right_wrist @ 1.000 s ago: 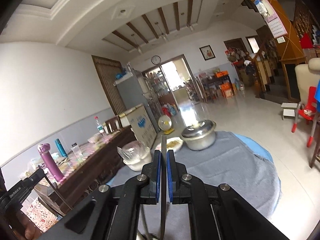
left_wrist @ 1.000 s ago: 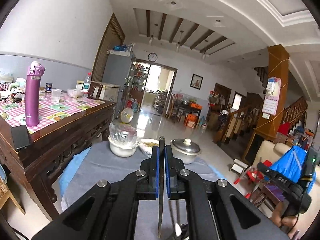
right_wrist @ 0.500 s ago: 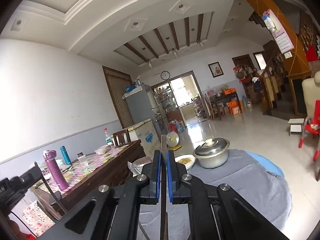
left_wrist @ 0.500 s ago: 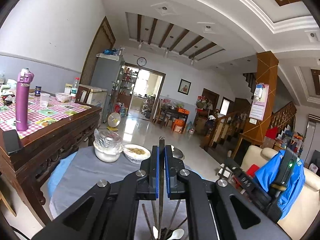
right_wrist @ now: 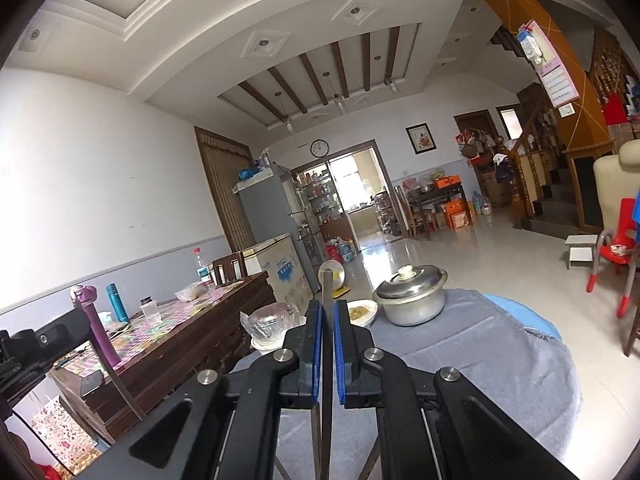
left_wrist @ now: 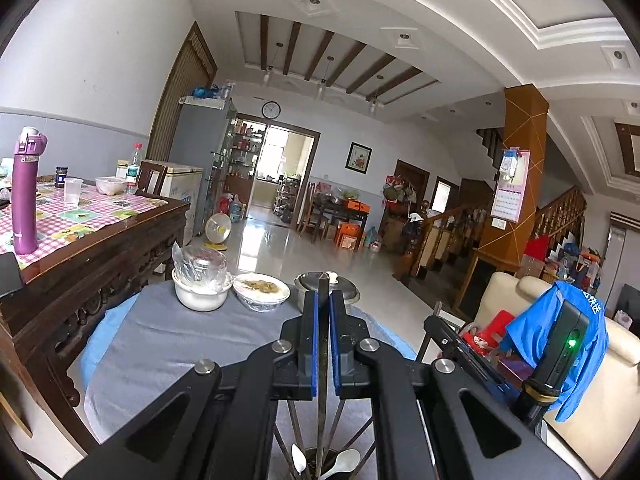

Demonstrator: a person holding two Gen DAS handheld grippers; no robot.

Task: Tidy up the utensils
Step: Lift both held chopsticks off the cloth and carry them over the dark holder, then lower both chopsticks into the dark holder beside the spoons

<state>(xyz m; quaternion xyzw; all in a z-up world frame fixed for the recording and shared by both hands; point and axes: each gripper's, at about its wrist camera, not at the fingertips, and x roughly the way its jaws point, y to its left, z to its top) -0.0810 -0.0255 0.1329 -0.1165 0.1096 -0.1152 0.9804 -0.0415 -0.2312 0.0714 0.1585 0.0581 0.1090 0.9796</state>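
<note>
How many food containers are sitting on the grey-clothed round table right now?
3, all at the far edge: a plastic-covered white bowl on the left, a shallow dish of food in the middle, a lidded metal pot on the right. The hand-held grippers may hide more nearer.

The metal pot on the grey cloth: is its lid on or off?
On. The metal pot wears its domed lid, white knob on top, sitting square on the rim.

black fingers (left_wrist: 308, 344), blue pads, silver screws
</note>
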